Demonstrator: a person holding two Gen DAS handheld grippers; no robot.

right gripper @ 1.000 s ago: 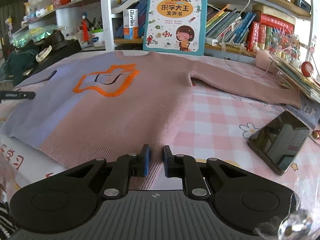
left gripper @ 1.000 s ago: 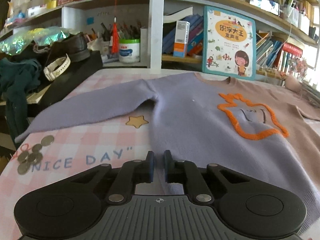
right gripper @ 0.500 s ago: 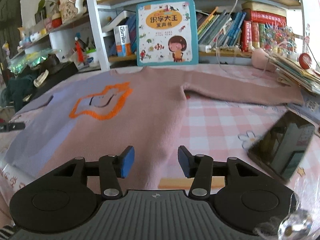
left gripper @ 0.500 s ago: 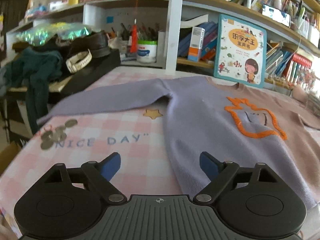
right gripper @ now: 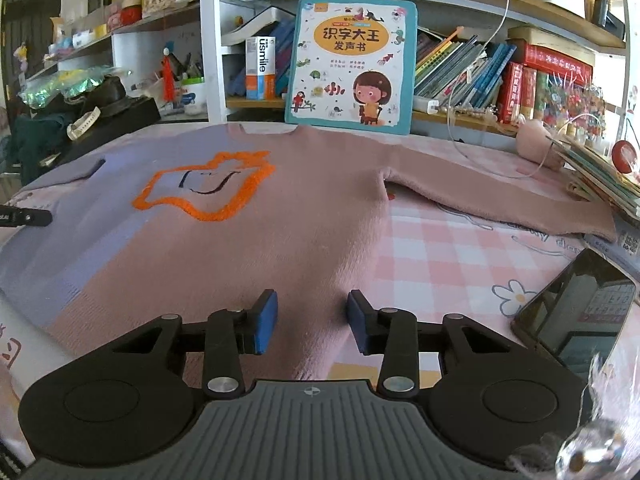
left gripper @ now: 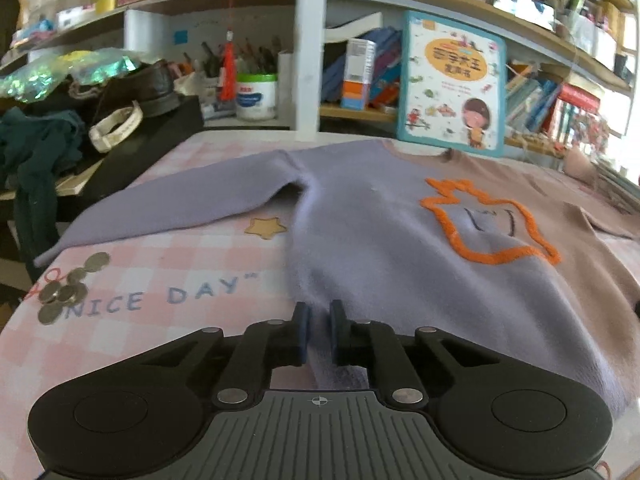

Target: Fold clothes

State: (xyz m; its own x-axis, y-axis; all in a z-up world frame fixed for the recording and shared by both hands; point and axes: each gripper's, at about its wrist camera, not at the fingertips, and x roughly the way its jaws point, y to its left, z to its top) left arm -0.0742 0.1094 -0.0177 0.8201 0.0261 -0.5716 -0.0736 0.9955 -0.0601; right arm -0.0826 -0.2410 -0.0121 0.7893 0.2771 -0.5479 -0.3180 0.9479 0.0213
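Note:
A sweater, lilac on one half and dusty pink on the other with an orange outlined patch, lies flat on the checked tablecloth, sleeves spread; it shows in the left wrist view [left gripper: 380,232] and the right wrist view [right gripper: 312,216]. My left gripper [left gripper: 318,316] is shut on the lilac bottom hem near its left corner. My right gripper [right gripper: 312,312] is open, its blue pads either side of the pink bottom hem. The tip of the left gripper shows at the left edge of the right wrist view [right gripper: 28,218].
Coins [left gripper: 66,292] lie on the cloth at the left. A phone [right gripper: 576,312] lies right of the hem. A children's book [right gripper: 352,68] leans on the shelves behind. A book stack [right gripper: 600,176] lies by the right sleeve, dark clutter [left gripper: 100,120] far left.
Both grippers were shut on the hem, then opened and drew back. Now the left gripper has shut on the lilac hem again; the right gripper stays open, closer to the pink hem.

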